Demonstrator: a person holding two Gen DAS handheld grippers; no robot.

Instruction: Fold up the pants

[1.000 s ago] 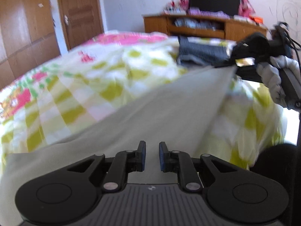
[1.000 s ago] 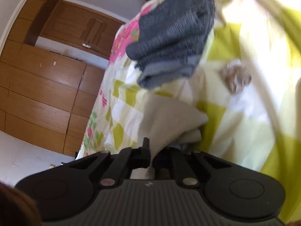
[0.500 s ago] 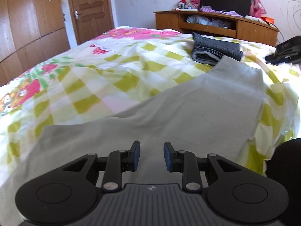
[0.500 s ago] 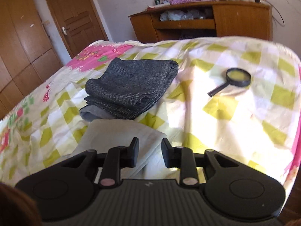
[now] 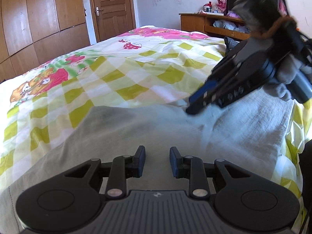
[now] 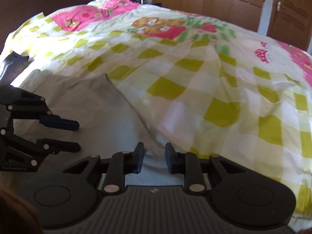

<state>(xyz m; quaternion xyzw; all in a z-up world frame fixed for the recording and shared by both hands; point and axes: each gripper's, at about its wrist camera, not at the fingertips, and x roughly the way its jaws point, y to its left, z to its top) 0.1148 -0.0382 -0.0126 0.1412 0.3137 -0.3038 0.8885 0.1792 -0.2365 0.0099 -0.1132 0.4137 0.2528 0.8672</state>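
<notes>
Fingers of the left gripper (image 5: 157, 161) and right gripper (image 6: 154, 160) are parted, with nothing held, above the pale grey cotton pants (image 5: 136, 132) spread on the yellow-checked floral bed sheet (image 5: 120, 81). An edge should be pinched squarely before lifting. The folded dark garment (image 5: 231, 43) is shown only by the left view.

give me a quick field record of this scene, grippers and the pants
surface: bed with checked quilt
pants: light grey pants lying flat on the quilt
left gripper: jaws open, empty, over the pants
right gripper: jaws open, empty, at the pants' far edge
background: wooden door, wardrobe
</notes>
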